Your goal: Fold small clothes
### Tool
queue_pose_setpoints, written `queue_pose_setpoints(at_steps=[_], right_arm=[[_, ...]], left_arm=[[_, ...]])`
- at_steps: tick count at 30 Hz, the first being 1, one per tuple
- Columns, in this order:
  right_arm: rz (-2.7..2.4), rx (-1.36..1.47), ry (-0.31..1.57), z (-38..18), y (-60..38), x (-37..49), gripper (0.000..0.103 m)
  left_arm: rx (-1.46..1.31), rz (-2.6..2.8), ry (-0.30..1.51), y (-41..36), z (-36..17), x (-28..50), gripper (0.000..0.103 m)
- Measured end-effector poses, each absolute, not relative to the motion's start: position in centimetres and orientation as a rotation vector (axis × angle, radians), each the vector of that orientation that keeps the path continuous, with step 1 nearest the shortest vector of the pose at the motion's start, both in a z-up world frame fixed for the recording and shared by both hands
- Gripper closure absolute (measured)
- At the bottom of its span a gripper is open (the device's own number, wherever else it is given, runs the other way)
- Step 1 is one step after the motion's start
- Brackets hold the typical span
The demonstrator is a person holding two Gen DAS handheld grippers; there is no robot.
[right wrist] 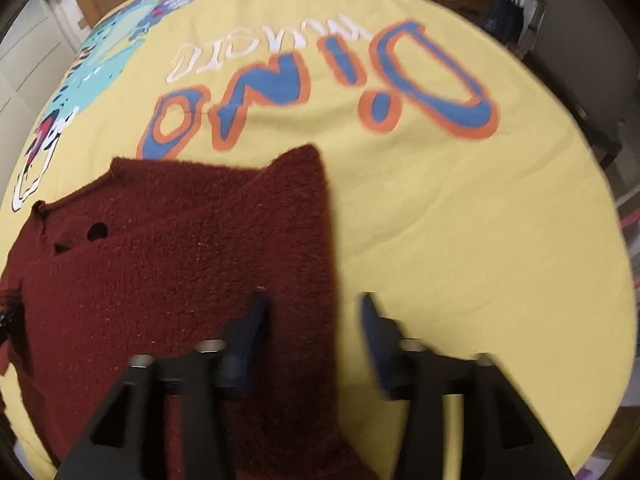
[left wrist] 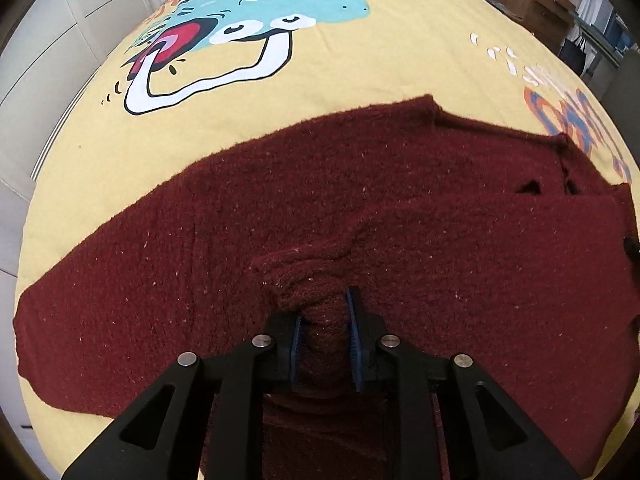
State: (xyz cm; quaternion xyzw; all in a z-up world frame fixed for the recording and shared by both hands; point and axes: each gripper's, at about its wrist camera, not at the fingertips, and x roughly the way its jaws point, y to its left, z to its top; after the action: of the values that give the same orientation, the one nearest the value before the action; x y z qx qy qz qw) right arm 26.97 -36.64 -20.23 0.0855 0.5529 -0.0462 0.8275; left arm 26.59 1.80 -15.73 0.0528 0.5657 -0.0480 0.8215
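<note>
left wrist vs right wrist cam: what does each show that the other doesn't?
Left wrist only: the left gripper with a bunched fold of the maroon sweater between its blue pads, a long sleeve reaching left, and the turquoise dinosaur print shown large.

Right wrist only: the right gripper with jaws apart and nothing held, straddling the garment's right edge, and the upside-down "Dino" lettering.

Both: the maroon sweater spread on the yellow printed bedsheet, with cardboard boxes and a dark bag in the background.

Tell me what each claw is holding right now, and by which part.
The left claw pinches a bunched-up fold of the maroon sweater, near its middle. The right claw stands open over the sweater's right edge, holding nothing.
</note>
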Motion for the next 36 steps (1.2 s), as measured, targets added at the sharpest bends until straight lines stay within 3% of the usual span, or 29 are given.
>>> queue_pose_setpoints(at_steps=[3,5,6,8,10,13,23,36], right_arm=[[-0.082,0.191,1.103,-18.1,-37.4,25.7,0.023],[-0.074,0.176,1.072,-16.7,-37.5,24.7,0.021],[-0.065,0.164,1.06,-16.1,-37.4,24.2,0.02],[-0.044,0.147,1.042,-15.1,-36.9,23.6,0.015],[-0.016,0.13,1.025,-14.3,-36.0,22.5,0.01],[0.02,0.107,1.023,-14.1,-33.1,22.1,0.001],[0.057,-0.033,1.062,-19.6,-24.3,21.7,0.001],[0.03,0.042,1.107,-22.6,-28.8,21.9,0.001]], left_arm=[[0.11,-0.068,1.196,2.2,-14.7,26.5,0.064],[0.098,-0.059,1.171,2.6,-13.8,26.1,0.054],[0.093,-0.06,1.161,2.7,-13.3,25.9,0.036],[0.086,-0.065,1.143,2.7,-12.3,25.4,0.013],[0.076,-0.076,1.109,2.3,-11.4,24.7,0.003],[0.07,-0.108,1.06,1.2,-10.5,23.9,0.001],[0.076,-0.201,1.119,-4.7,-15.3,22.5,0.001],[0.113,-0.171,1.142,-1.6,-18.7,22.2,0.001]])
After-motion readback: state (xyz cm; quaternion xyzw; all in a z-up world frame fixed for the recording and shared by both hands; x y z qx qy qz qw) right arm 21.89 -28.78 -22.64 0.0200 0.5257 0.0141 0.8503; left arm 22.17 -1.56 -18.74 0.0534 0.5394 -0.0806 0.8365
